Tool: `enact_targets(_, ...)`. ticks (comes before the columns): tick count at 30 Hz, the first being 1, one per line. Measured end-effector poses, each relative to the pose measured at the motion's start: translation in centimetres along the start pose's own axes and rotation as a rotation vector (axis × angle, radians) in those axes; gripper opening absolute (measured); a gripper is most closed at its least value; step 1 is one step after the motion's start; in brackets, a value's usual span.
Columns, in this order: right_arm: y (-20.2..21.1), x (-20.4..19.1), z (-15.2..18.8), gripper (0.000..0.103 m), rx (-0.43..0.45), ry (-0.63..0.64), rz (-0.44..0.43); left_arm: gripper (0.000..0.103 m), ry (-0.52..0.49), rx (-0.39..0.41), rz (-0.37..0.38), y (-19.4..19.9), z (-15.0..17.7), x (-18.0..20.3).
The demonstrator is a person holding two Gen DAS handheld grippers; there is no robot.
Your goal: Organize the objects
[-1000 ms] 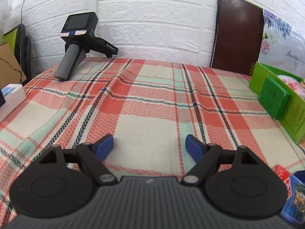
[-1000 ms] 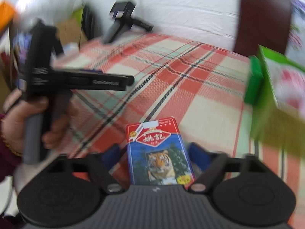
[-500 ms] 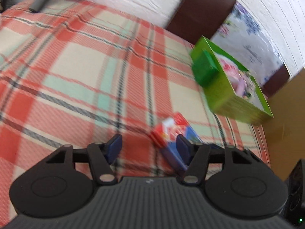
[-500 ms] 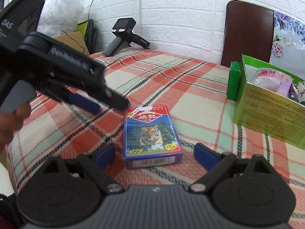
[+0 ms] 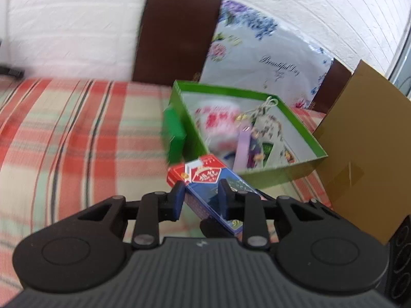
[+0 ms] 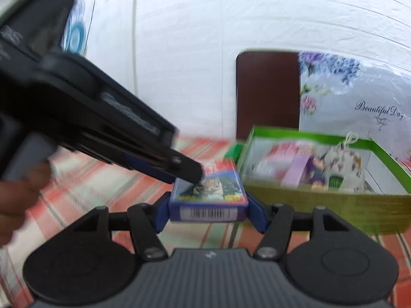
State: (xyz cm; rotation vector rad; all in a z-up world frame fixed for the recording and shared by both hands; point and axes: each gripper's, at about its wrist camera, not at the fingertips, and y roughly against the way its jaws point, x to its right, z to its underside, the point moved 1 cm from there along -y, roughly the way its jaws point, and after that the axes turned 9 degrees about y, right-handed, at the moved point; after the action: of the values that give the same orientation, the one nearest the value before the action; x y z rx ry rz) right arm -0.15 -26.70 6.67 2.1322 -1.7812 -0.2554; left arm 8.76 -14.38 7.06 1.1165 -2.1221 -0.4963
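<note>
Both the left gripper (image 5: 201, 198) and the right gripper (image 6: 208, 208) have just clenched onto the playing-card box (image 6: 208, 197); the part-filled green box (image 6: 382, 151) likely awaits it.

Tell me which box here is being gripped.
The blue-and-red tiger card box, clamped by the right gripper; the open green box and small green box sit untouched.

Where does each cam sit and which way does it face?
Left wrist: on the left tool, angled down at the card box and green box; its fingers show.
Right wrist: on the right tool, facing the green box; its fingers, left tool and a hand show.
Shared: green box and the card box, on which both tools' jaws have just been closing.
</note>
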Motion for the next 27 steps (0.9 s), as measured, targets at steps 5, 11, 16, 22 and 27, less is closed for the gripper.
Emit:
enact_targets(5,0.4,5.0,-1.5,0.06,0.048,-0.084,0.088,0.03,-0.043,0.009,0.055,-2.6,-2.7,4.1)
enact_targets(11,-0.7,9.3,-2.1,0.06,0.094,-0.044,0.213,0.029,-0.131,0.044,0.149,-5.4,-4.3,8.7)
enact_targets(16,-3.3,10.9,-1.4,0.06,0.09,0.021,0.32,0.03,-0.172,0.026,0.146,-8.7,-4.9,10.6)
enact_targets(22,-8.0,13.6,-1.1,0.062,-0.046,0.035,0.438,0.031,-0.104,0.0,0.008,-12.5,-5.3,8.5)
enact_targets(27,-7.4,14.8,-1.6,0.076,-0.036,-0.049,0.393,0.031,-0.053,-0.024,-0.046,-12.8,-5.6,6.3)
